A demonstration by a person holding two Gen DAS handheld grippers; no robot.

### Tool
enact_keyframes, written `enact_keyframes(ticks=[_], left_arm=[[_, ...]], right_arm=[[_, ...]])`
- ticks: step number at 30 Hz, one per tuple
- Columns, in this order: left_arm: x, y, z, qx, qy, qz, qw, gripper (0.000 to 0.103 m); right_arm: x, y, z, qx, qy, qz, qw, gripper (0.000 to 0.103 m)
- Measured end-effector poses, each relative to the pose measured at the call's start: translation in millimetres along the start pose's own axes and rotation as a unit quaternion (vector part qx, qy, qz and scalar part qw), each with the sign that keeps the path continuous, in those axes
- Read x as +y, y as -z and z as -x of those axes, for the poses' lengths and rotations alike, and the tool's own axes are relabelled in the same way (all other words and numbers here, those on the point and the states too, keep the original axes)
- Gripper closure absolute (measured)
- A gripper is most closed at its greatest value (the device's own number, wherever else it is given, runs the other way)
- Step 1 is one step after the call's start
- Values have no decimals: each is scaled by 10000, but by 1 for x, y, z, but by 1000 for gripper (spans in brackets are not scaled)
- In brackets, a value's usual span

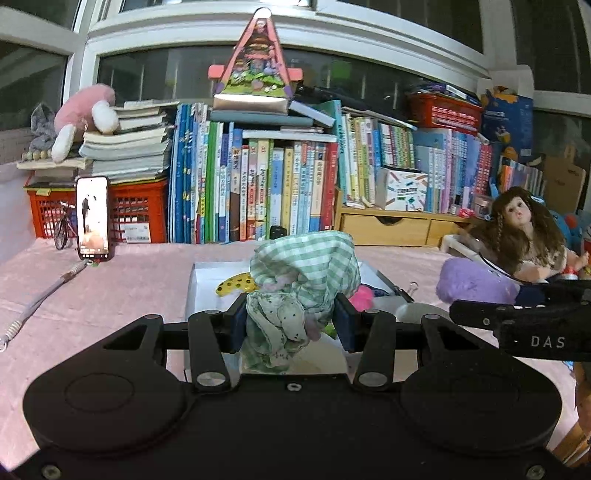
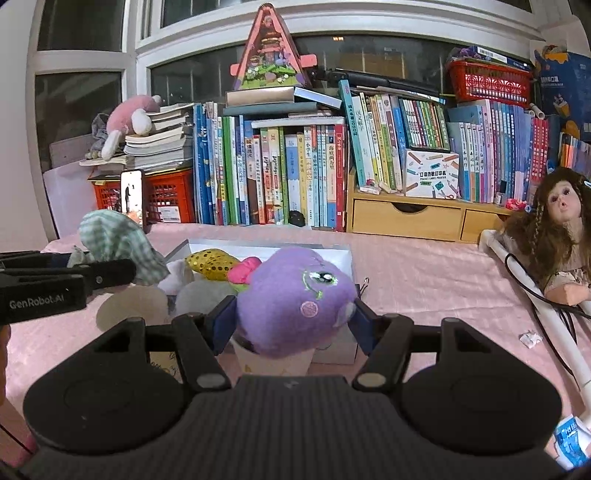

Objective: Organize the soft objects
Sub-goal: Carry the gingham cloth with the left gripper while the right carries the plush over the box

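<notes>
Hiding much of the white box (image 2: 343, 254), the purple plush (image 2: 295, 299) fills the right gripper (image 2: 291, 317).

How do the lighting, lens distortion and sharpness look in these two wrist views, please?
Left wrist view: strong fisheye bending of the window frame; indoor light, dark glass; the green checked cloth toy in the left gripper is slightly soft. Right wrist view: same bending; the purple plush in the right gripper is sharp, casting a soft shadow on the pink cloth.

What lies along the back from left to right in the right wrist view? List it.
Pink plush toy → red plastic crate → upright picture books → wooden drawer unit → brown-haired doll.
</notes>
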State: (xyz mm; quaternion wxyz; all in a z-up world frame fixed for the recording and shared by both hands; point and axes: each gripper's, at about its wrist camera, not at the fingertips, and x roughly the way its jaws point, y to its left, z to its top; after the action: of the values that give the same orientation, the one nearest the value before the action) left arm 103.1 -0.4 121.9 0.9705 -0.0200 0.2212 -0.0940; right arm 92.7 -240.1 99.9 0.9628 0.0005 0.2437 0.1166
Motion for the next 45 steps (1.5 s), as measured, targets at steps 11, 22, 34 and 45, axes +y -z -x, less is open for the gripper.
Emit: enact_keyframes(ticks=[11, 22, 34, 45], left_arm=[[19, -23, -32, 221, -88, 109, 9997, 58], [27, -32, -59, 442, -94, 146, 9989, 58], [29, -48, -98, 800, -184, 177, 9965, 57], [28, -64, -134, 1231, -182, 147, 9921, 57]], right_arm=[[-1, -24, -25, 56, -51, -87, 9999, 36], [-1, -34, -52, 248, -71, -209, 9994, 35], [-14, -50, -86, 558, 42, -445, 9974, 34], [-14, -58, -112, 769, 110, -280, 9966, 34]])
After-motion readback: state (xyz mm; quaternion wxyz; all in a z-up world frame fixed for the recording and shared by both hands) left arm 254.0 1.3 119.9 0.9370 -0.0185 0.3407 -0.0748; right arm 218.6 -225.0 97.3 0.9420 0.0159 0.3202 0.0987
